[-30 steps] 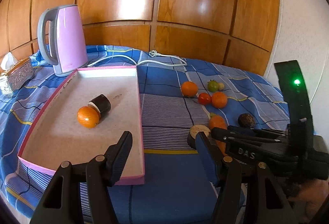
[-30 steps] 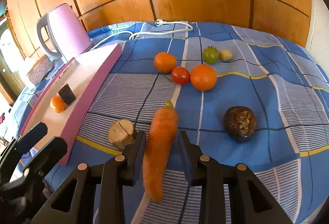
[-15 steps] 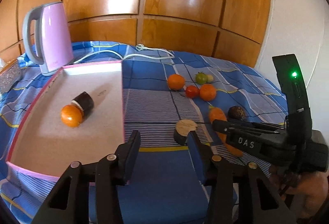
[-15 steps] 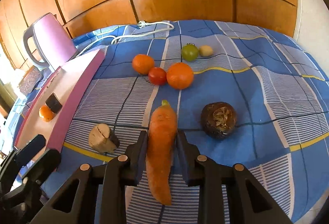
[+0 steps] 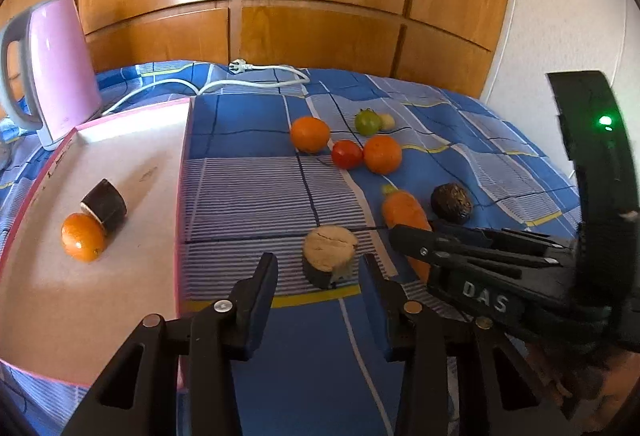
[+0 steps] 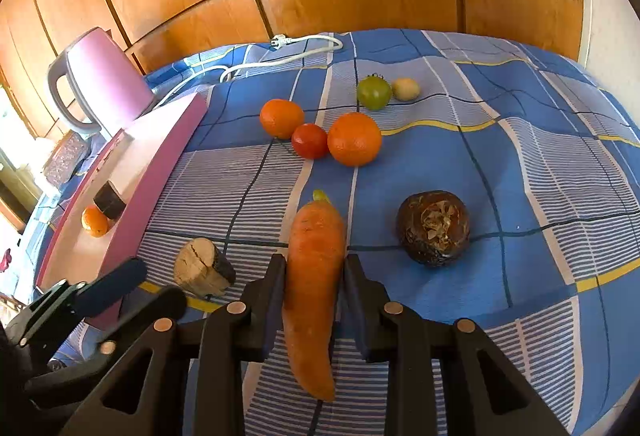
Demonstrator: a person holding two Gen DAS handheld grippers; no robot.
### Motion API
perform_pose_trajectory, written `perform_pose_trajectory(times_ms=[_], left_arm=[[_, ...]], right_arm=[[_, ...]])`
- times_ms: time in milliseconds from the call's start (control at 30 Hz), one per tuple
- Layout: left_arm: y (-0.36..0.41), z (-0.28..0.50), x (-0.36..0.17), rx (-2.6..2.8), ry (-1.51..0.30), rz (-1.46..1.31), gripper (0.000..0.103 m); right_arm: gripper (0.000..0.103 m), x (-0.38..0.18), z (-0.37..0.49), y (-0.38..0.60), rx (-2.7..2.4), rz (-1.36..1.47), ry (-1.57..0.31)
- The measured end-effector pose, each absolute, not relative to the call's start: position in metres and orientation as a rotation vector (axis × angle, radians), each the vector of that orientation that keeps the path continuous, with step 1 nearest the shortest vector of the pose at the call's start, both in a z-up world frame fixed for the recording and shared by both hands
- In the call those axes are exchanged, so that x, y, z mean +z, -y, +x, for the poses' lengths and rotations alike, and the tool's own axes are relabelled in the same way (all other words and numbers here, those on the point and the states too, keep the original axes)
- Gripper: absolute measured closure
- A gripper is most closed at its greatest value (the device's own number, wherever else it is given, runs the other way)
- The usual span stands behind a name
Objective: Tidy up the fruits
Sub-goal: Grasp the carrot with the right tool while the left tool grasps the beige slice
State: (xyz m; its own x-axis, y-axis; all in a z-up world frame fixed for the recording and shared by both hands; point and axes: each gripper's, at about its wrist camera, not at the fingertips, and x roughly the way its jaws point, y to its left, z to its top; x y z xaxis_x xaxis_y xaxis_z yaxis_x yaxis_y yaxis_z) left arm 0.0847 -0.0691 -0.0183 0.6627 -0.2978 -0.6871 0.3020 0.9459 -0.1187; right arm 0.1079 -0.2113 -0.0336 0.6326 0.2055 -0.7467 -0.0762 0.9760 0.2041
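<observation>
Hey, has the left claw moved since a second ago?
Yes. The left claw has swung right, off the pink tray, and now straddles the cut tan chunk, its jaws closing but not yet touching it.

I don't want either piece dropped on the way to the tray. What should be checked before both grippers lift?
1. Right gripper pads pressed on the carrot: ok.
2. Left gripper closed on the cut root piece: not ok, jaws closing, gaps remain.
3. Root piece lined up between the left fingers: ok.
4. Bare floor in the pink tray: ok.
5. Carrot balanced in the grip: cannot tell.
</observation>
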Motion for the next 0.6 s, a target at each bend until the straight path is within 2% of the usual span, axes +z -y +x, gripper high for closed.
perform_pose_trajectory(times_ms=[400,567,600], left_arm=[[0.072,0.103,-0.023,-0.346,-0.781,-0.015,0.062],[0.073,0.105,-0.025,-0.366,-0.784,-0.022,0.068],[0.074,0.105,-0.025,-0.371,-0.781,-0.019,0.072]], right_arm=[[0.074,-0.034,0.109,0.220,0.164,0.217,-0.868],[0.074,-0.033,0.108,0.219,0.161,0.210,-0.862],[0.074,-0.033,0.108,0.218,0.161,0.206,-0.860]])
